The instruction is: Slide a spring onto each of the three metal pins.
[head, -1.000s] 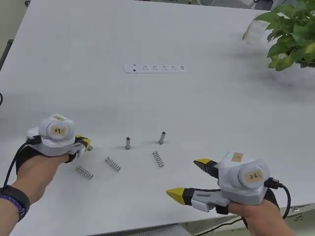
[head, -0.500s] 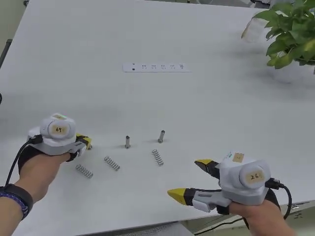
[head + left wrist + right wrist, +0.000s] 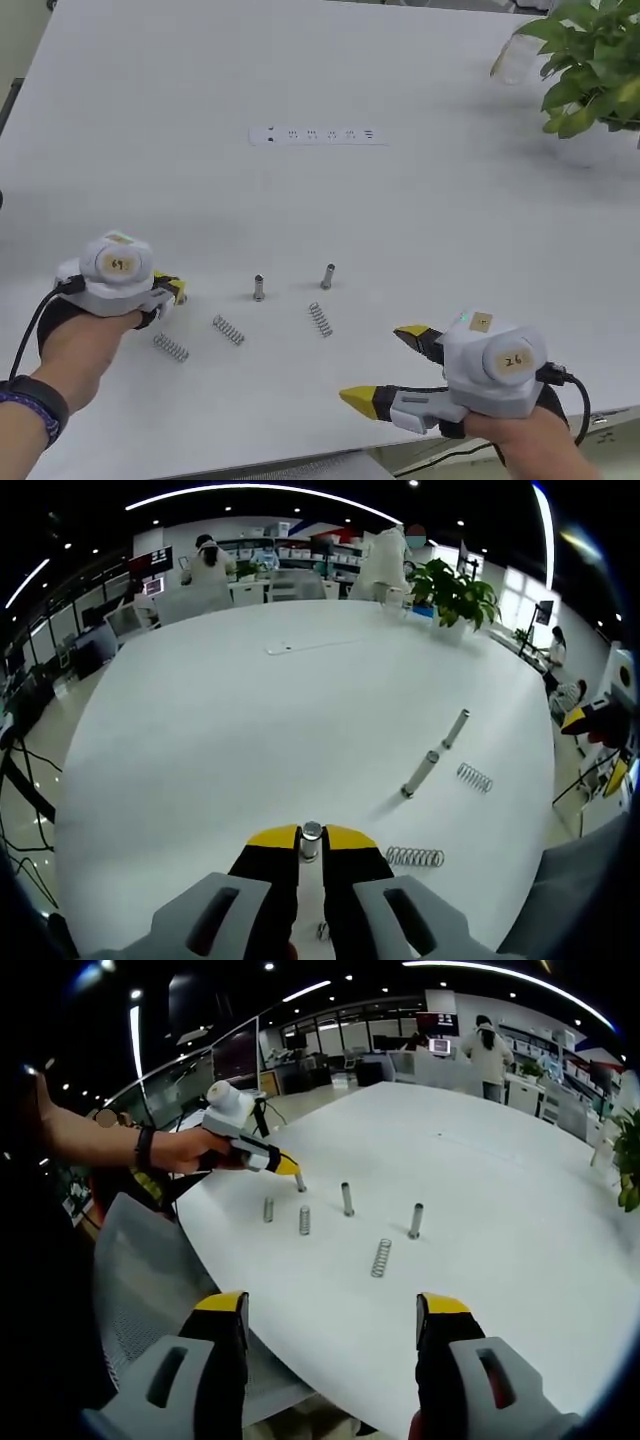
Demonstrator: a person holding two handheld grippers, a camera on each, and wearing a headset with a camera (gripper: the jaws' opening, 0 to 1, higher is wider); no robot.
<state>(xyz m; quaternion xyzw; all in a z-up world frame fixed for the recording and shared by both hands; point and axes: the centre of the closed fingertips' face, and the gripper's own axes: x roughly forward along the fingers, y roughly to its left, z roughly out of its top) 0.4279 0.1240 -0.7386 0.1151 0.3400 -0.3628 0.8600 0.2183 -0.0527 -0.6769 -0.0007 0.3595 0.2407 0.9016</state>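
From the head view I see two short steel pins (image 3: pixel 259 288) standing upright near the table's front edge. Three coiled wire springs (image 3: pixel 228 331) lie just nearer on the smooth white table (image 3: pixel 400 200).

In the left gripper view, my left gripper (image 3: pixel 311 838) is pinching a third pin (image 3: pixel 311 829).

In the right gripper view, my right gripper (image 3: pixel 333 1305) gapes wide, holding nothing.

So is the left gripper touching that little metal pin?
Touching. The left gripper view shows the pin pinched between the yellow jaws of the left gripper, with no gap on either side.
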